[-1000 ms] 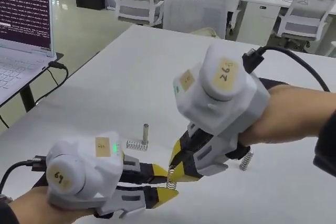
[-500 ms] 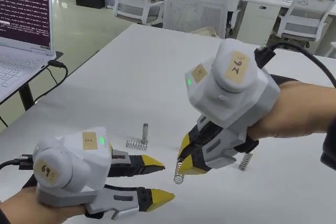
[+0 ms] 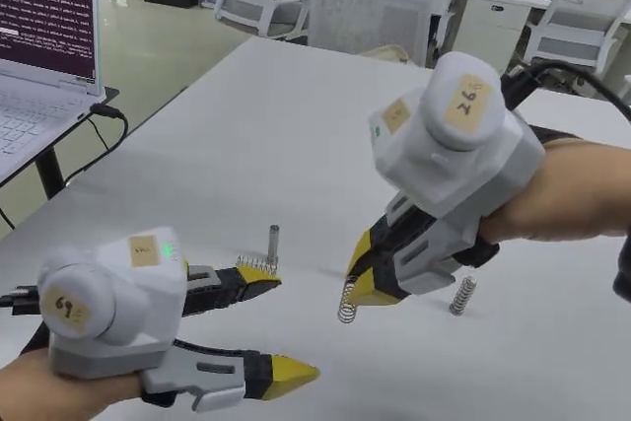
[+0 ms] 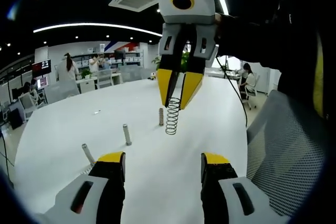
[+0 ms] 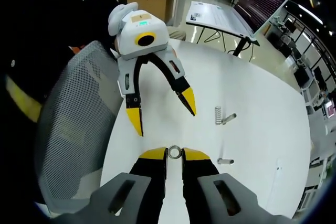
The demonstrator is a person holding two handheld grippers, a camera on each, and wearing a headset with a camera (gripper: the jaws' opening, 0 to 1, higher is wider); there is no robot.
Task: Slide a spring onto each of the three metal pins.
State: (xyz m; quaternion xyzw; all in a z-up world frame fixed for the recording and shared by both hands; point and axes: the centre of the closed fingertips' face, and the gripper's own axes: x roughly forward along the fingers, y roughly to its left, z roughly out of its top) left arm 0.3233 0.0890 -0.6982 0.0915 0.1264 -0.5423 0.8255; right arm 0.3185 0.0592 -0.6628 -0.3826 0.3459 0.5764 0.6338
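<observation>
holding one spring (image 4: 172,116) by its top end, the right gripper (image 3: 353,289) is clamping it between its yellow tips. the coil is hanging down toward the white table (image 3: 246,125), its lower end just above or touching the surface; the head view is not settling which. the left gripper (image 3: 288,327) is hovering low beside it with jaws spread wide and nothing between them, pointing across at the right one. an upright metal pin (image 3: 273,244) is standing bare just beyond the left gripper's upper tip, and a second spring (image 3: 254,265) is lying on its side at that pin's foot, touching or nearly so. the left gripper view is showing two more posts farther along the table: a middle pin (image 4: 126,134), bare, and a far upright (image 4: 161,116) just beside the hanging coil, too small to say whether it is wearing a spring. a third spring (image 3: 461,295) is showing at a tilt on the table near the right gripper's body; whether it is sitting on a pin is not readable. judging progress: no pin is clearly carrying a spring, so at least two threadings are remaining, likely all three. the held spring is needing to be brought over a pin top and lined up.
</observation>
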